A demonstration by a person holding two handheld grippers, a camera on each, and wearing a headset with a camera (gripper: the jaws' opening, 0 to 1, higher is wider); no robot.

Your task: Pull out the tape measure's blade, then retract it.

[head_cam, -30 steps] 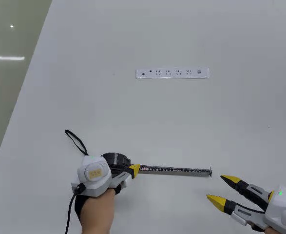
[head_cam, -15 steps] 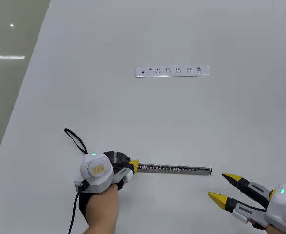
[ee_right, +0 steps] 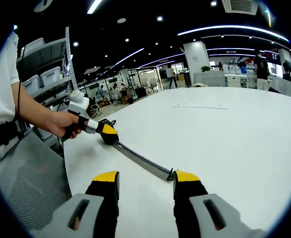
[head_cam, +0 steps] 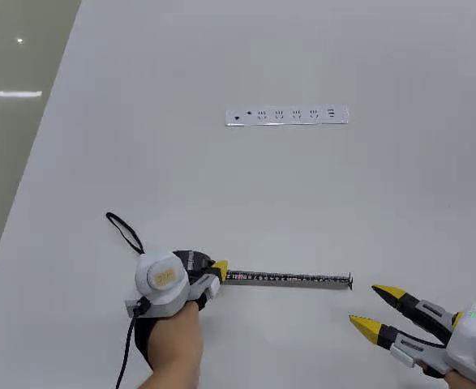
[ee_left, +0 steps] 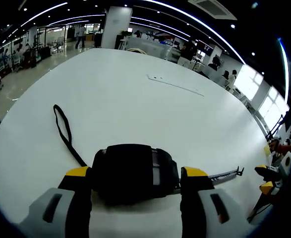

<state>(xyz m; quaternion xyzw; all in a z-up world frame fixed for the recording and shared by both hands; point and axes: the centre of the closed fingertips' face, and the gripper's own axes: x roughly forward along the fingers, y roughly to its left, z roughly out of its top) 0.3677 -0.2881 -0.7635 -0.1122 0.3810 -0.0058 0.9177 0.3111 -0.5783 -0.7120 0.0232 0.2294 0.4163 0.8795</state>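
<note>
1. The white table (head_cam: 302, 203) is where the work is laid out, with a power strip (head_cam: 286, 116) well apart at the far side. The open surface is judged enough for the blade to run back flat.
2. The blade (head_cam: 290, 280) lies drawn out along the table from the case toward the right gripper. The pull is judged done and the retraction not yet done.
3. The left gripper (ee_left: 136, 174) is pinched on the tape measure case (head_cam: 193, 262), one jaw on each flank. A firm, level clamp is advised, so the case is not dragged as the blade returns.
4. The right gripper (head_cam: 365, 305) is seen spread, with nothing held. It is best closed lightly on the blade end and walked toward the case.
5. The end hook (head_cam: 350, 281) rests on the table near the right jaw tips. A free snap-back is to be avoided.
</note>
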